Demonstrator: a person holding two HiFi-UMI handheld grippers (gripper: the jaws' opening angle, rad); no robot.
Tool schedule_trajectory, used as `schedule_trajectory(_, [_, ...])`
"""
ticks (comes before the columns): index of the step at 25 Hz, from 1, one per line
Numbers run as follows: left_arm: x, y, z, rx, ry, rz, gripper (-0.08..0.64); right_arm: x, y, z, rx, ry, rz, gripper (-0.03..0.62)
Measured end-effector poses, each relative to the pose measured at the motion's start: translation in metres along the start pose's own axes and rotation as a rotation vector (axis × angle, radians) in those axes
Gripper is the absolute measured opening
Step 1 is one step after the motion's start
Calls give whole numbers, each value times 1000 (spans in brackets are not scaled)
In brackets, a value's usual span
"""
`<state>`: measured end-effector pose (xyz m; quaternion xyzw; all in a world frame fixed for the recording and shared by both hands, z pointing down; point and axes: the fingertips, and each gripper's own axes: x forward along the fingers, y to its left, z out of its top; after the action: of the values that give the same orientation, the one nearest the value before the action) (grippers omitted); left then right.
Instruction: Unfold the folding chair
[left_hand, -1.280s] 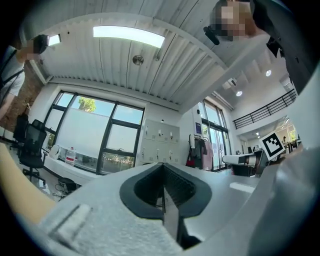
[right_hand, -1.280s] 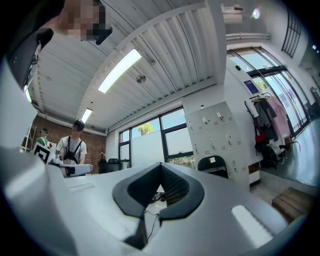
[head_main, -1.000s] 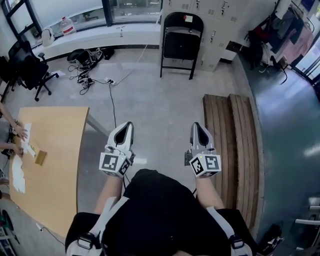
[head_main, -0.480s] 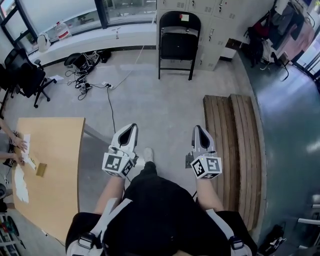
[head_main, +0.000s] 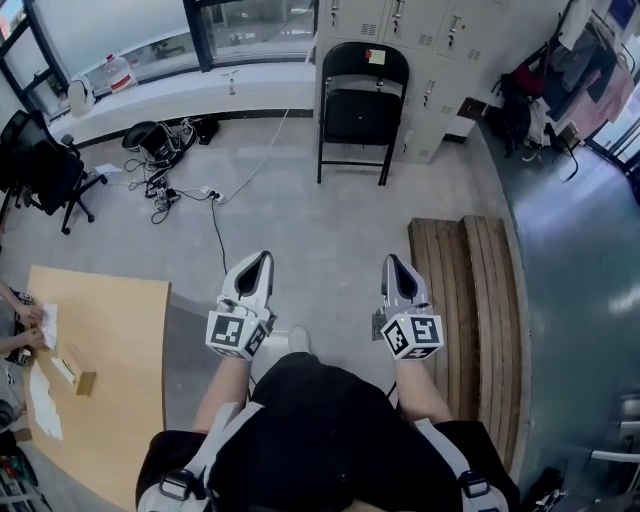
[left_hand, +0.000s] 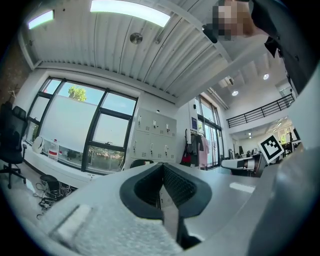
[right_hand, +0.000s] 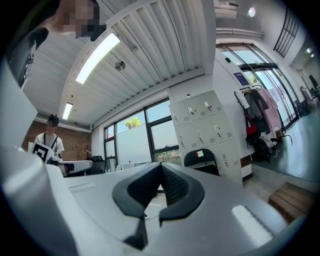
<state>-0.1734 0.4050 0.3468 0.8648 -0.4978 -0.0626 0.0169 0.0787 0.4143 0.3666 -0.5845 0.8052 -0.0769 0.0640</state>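
Head view: the person has stepped nearer the folding chair (head_main: 360, 100), still well apart; left hand-held gripper (head_main: 261, 256) and right hand-held gripper (head_main: 391, 259) closed, empty.

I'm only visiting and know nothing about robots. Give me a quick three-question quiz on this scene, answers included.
1. True or false: the folding chair stands against the lockers, untouched.
2. What lies on the floor right of the right gripper? A wooden planks, B a ladder, C a rug.
3. Fill in: the left gripper and the right one both have jaws ____.
Key: 1 true; 2 A; 3 shut.
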Motion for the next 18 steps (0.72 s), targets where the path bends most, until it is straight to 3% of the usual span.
schedule_trajectory(5, [44,43,-7,-26,16,-11,3,58,-6,9,-7,-19,-17,5])
schedule_trajectory(10, [94,65,-2,5,24,-81,3,103,-18,12,6,-21,-52,5])
schedule_trajectory(18, [118,109,-11,-12,-7,-52,3,154,5,-10,-77,53,39,5])
